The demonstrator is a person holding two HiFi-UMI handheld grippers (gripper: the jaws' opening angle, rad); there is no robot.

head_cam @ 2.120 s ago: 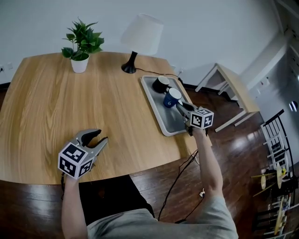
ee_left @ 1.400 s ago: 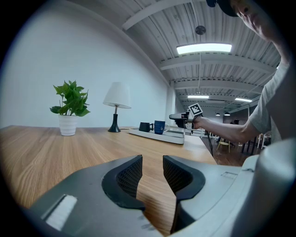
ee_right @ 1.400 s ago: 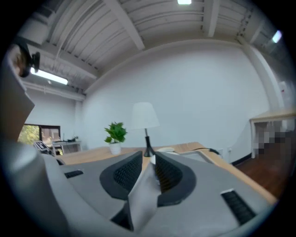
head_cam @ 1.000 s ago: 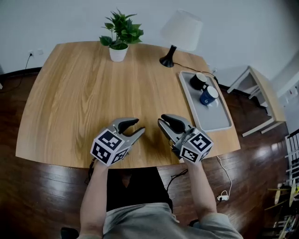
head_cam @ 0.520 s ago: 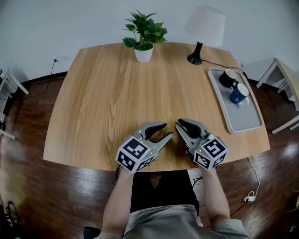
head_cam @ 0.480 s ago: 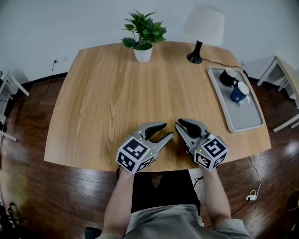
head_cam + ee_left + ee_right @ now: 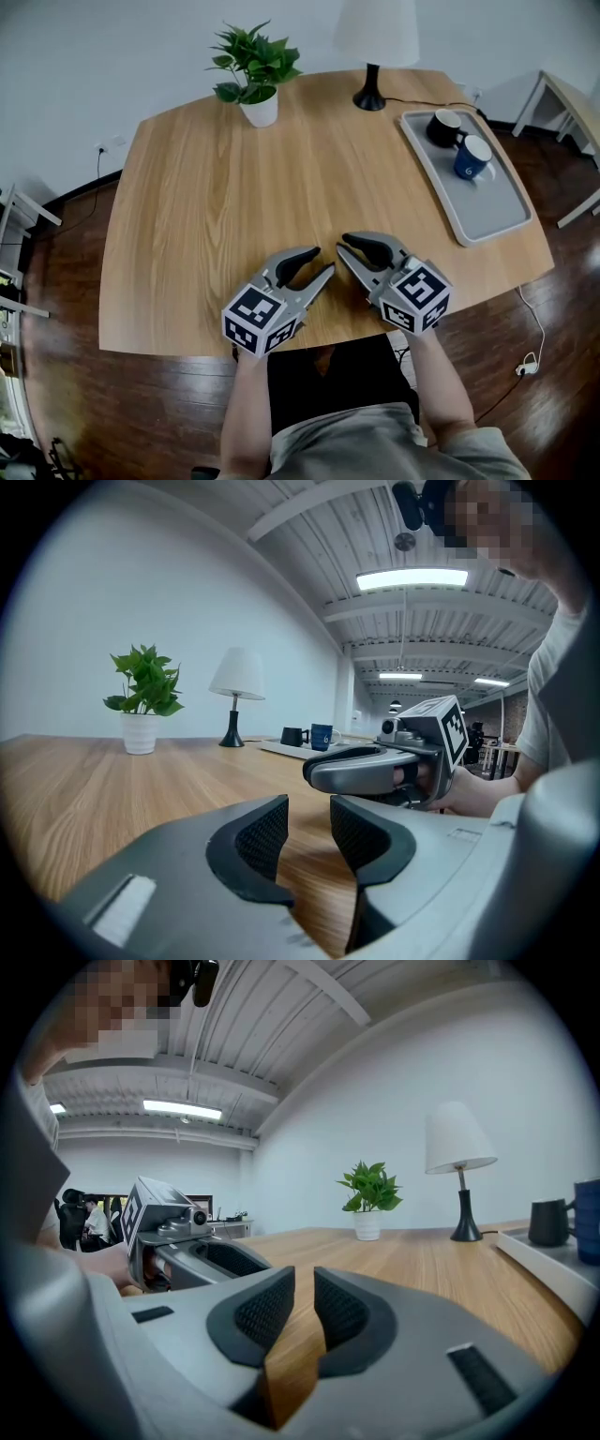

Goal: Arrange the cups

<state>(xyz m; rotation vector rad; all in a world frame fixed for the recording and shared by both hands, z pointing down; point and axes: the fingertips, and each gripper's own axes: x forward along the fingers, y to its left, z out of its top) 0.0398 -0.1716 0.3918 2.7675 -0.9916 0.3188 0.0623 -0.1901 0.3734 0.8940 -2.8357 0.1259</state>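
Having left tray (image 7: 494, 204), right gripper (image 7: 344, 247) closed

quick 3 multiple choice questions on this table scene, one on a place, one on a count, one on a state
1. Where is the blue cup?
A. on the tray
B. beside the plant
C. between the grippers

2. How many cups are there?
A. one
B. two
C. four

3. What state is the left gripper in?
A. shut on a cup
B. open and empty
C. shut on a cable

Answers:
1 A: the blue cup stands on the grey tray at the table's right edge.
2 B: only the blue cup and a black cup show, side by side.
3 B: the left gripper view shows its jaws apart with only bare tabletop between them.
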